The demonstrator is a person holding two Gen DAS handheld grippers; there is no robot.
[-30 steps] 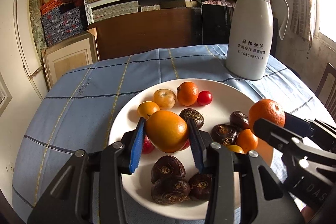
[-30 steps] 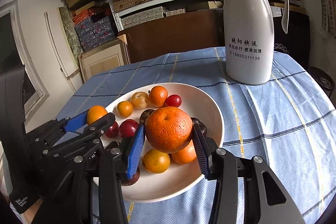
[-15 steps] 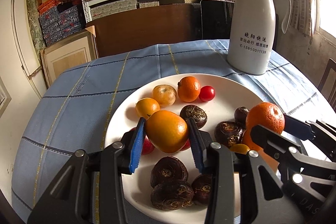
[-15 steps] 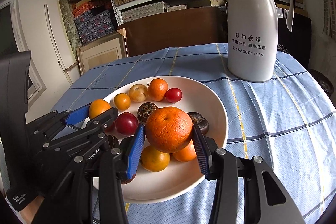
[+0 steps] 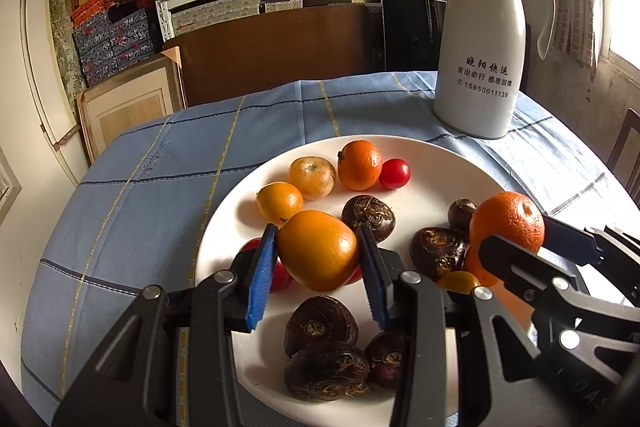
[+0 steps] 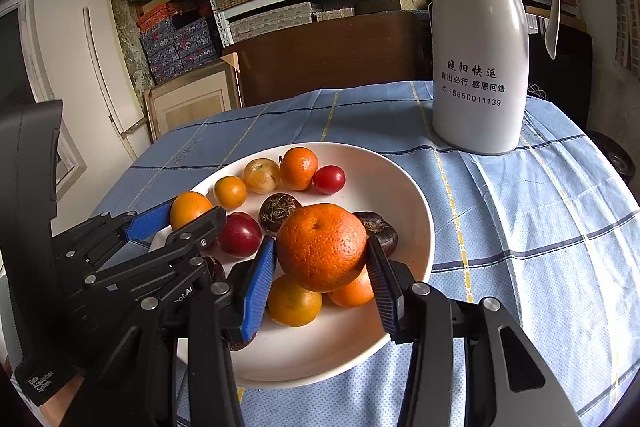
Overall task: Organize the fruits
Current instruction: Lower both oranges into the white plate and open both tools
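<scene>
A white plate (image 5: 436, 163) (image 6: 400, 187) on a blue checked tablecloth holds small oranges, a red cherry tomato (image 5: 394, 173) (image 6: 329, 179), red plums and several dark water chestnuts (image 5: 321, 321). My left gripper (image 5: 318, 259) is shut on a smooth yellow-orange fruit (image 5: 318, 249) held over the plate's left side; it also shows in the right wrist view (image 6: 190, 207). My right gripper (image 6: 322, 259) is shut on a rough-skinned orange (image 6: 321, 245) held over the plate's right side; it also shows in the left wrist view (image 5: 507, 221).
A tall white thermos jug (image 5: 480, 39) (image 6: 480, 47) stands on the table behind the plate to the right. Behind the table are a brown board, shelves of boxes and a framed panel (image 5: 128, 107). The table edge falls away at the left.
Both grippers have lifted slightly and drawn back with their fruits still held. The plate's fruits have not moved.
</scene>
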